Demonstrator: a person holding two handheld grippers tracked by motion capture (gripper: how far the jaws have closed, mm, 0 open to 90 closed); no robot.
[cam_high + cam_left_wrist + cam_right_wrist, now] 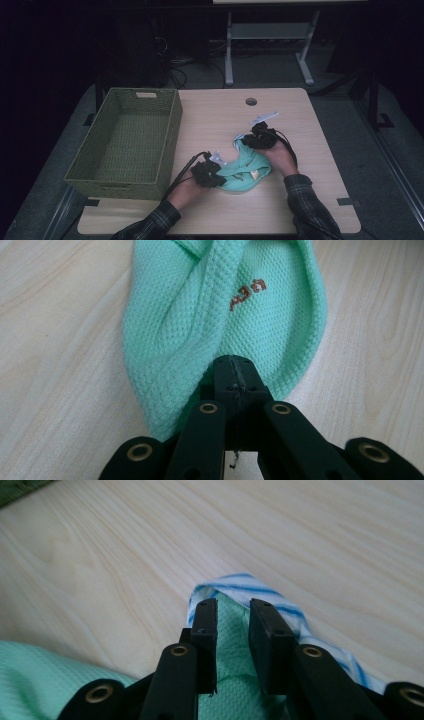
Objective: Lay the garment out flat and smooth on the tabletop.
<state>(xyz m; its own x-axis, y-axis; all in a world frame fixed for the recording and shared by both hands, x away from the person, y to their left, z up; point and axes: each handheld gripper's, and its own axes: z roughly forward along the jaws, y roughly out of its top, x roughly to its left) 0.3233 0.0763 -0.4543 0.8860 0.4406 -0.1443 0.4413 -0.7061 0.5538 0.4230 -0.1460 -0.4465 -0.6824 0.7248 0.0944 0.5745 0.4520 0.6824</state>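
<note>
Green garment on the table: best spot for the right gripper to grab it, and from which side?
Grip the blue-striped collar edge of the green garment, coming from its far end opposite the left gripper. That edge stands up as a thin fold, and the right gripper already straddles it.

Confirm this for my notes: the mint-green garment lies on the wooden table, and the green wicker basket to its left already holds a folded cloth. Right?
Not quite. The green wicker basket is empty, as the high view shows. The rest holds: the mint-green garment lies on the wooden table, with the basket to its left.
</note>
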